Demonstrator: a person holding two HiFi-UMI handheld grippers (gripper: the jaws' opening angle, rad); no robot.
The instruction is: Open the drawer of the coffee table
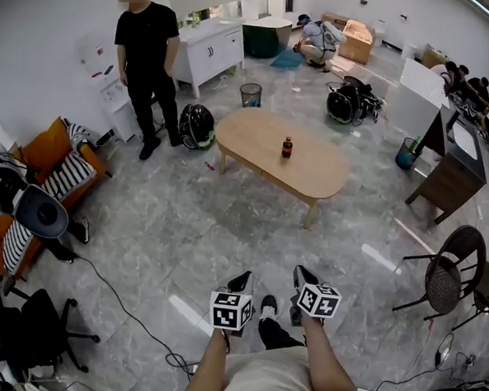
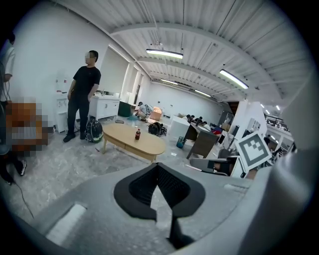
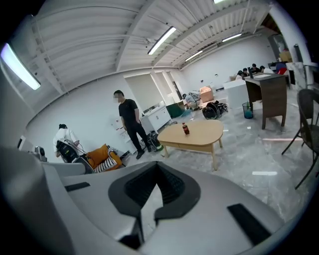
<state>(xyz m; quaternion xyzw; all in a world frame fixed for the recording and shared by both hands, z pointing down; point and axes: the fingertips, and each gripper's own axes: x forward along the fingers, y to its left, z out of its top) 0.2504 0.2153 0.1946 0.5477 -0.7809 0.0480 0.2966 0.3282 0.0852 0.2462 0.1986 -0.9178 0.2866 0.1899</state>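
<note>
The left gripper (image 1: 241, 281) and the right gripper (image 1: 304, 277) are held side by side low in the head view. Each has its jaws pressed together, pad against pad. Both point towards the oval light-wood coffee table (image 1: 256, 137), which stands well apart from them on slim legs in the middle of the room. A stretch of floor lies between the grippers and the table. The table's drawer front cannot be made out from here.

A small dark bottle with a red cap (image 1: 287, 147) stands upright on the tabletop. A black wire wastebasket (image 1: 251, 94) sits beyond the table, and a rounded black-and-white bag (image 1: 197, 126) is near its left end. Beside that bag stands a person in black clothes (image 1: 146, 52).

An orange armchair with striped cushions (image 1: 53, 158) is at the left, and a black cable (image 1: 114, 298) trails over the floor below it. A dark brown wooden desk (image 1: 452, 174) and black round-backed chairs (image 1: 450, 273) are at the right.

The floor is glossy grey marble-look tile (image 1: 185, 228). The walls are white, and a white cabinet (image 1: 208, 52) stands against the far one.
</note>
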